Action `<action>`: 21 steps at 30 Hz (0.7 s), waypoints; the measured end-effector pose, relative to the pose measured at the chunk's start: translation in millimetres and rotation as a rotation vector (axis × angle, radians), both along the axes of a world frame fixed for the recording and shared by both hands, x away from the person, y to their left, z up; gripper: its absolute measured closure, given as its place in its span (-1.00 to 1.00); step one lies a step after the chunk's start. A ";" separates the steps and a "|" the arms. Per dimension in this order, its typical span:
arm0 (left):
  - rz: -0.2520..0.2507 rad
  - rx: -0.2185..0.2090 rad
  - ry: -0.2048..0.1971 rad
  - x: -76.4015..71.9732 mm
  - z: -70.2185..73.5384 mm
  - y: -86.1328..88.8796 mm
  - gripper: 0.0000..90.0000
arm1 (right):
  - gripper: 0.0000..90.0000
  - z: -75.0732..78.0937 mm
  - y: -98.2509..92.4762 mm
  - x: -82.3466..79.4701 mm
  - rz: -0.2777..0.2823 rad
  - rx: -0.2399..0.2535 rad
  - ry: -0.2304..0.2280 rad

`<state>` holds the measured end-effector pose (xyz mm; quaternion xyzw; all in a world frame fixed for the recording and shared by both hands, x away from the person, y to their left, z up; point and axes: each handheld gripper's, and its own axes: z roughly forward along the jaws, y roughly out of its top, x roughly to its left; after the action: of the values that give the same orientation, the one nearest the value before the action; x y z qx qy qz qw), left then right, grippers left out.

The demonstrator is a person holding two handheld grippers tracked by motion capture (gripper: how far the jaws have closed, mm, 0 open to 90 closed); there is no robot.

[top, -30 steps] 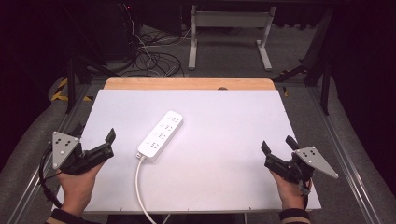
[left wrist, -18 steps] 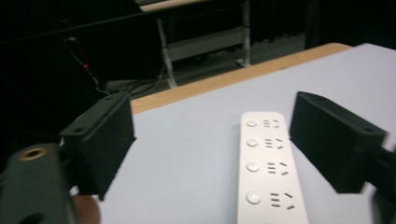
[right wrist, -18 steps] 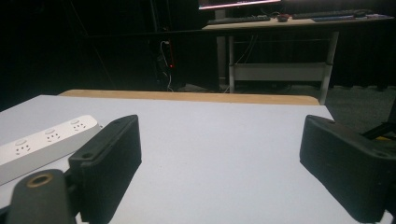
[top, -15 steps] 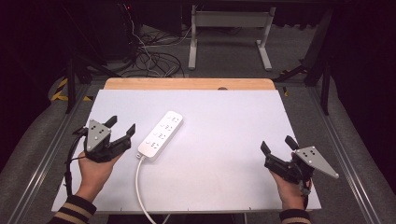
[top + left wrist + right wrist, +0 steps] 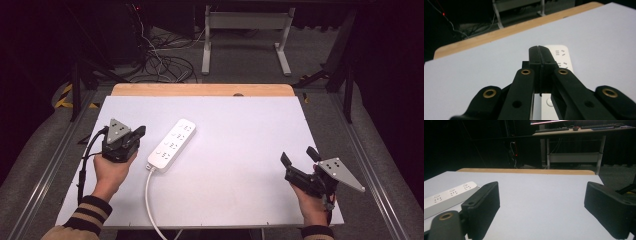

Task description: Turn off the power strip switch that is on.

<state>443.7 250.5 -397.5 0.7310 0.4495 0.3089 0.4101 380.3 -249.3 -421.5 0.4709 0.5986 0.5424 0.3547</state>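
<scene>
A white power strip (image 5: pixel 172 145) lies slantwise on the white table top (image 5: pixel 240 125), left of the middle, with its white cord (image 5: pixel 148 200) running off the front edge. My left gripper (image 5: pixel 139 133) sits just left of the strip, pointing at it. Its jaws have just been closing and now stand shut with nothing between them. In the left gripper view the joined tips (image 5: pixel 539 50) hover over the strip (image 5: pixel 562 56). My right gripper (image 5: pixel 298 156) rests open and empty near the front right corner. The right gripper view shows its gap (image 5: pixel 542 192), with the strip (image 5: pixel 446 195) far to the left.
A wooden strip (image 5: pixel 200 90) edges the far side of the table. Beyond it are loose cables on the floor (image 5: pixel 160 65) and the metal legs of another desk (image 5: pixel 245 40). Metal rails run along both sides of the table.
My left gripper moved from the table's left edge inward toward the power strip, and its jaws went from wide open to shut. The right gripper has not moved.
</scene>
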 end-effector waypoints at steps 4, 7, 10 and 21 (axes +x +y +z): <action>-0.039 0.035 0.096 12.7 -9.7 -6.8 1.00 | -0.69 0.0 2.5 0.3 0.009 -0.003 -0.001; -0.073 0.078 0.195 20.9 -20.7 -14.1 1.00 | -0.69 -0.7 4.6 1.0 0.017 -0.006 0.007; -0.074 0.096 0.248 25.2 -29.5 -19.6 1.00 | -0.69 -1.4 5.9 1.4 0.020 -0.009 0.011; -0.089 0.147 0.327 28.8 -51.4 -31.1 1.00 | -0.68 -0.1 -0.2 -4.2 0.009 0.002 0.008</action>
<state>472.5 219.4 -448.9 0.8186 0.4535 0.1998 0.2902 376.1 -249.5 -421.7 0.4707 0.6018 0.5425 0.3494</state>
